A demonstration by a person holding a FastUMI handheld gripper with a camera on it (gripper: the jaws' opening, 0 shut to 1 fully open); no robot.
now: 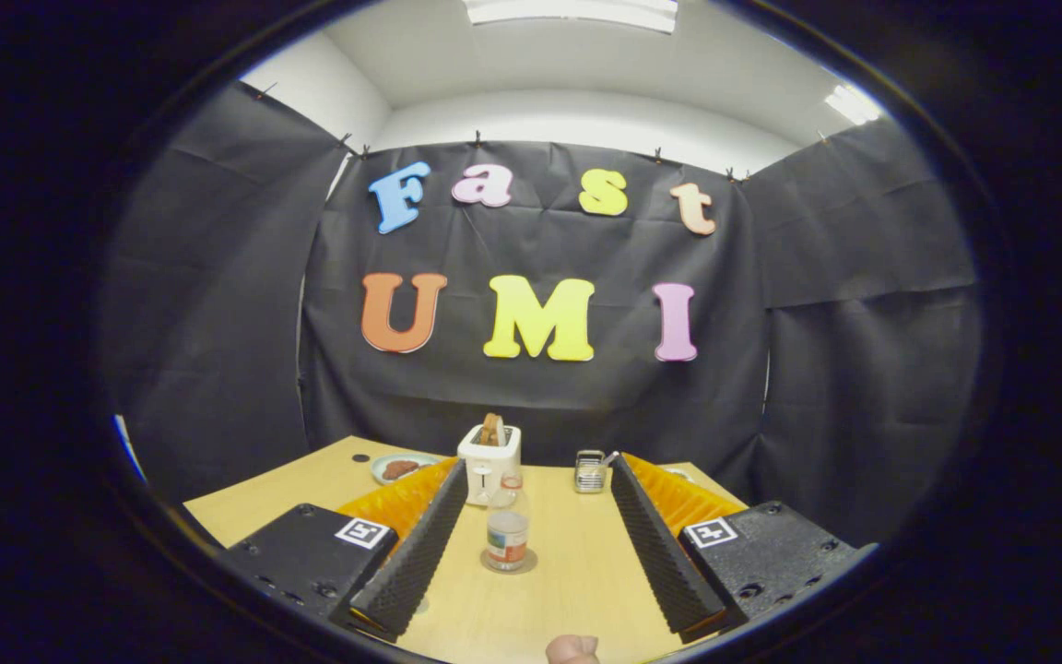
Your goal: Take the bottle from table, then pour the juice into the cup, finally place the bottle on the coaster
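Gripper view first, and the gripper (531, 530) hangs above the wooden table (549, 590) with its jaws spread wide, nothing held, both fingers angled down and forward like an open funnel. Right between them, a touch nearer the left finger, stands the bottle (507, 530), upright, clear, with a band of label round its lower half and what looks like a little liquid inside. And look where it stands: on a round coaster (509, 561), the disc peeking out all round the base, so by the look of it the bottle sits on its finishing spot, and whether this is the start or the close of the job cannot be told from here. Beyond the fingertips, a white toaster (489, 464) with a slice poking out of the top sits just behind the bottle; off to the right of it, a small metal wire holder (591, 471). Past the left finger, a plate (399, 468) with something brown on it. A cup cannot be made out. At the near side, between the finger bases, a fingertip (573, 649) of the person holding the tool pokes in, likely steadying the grip.
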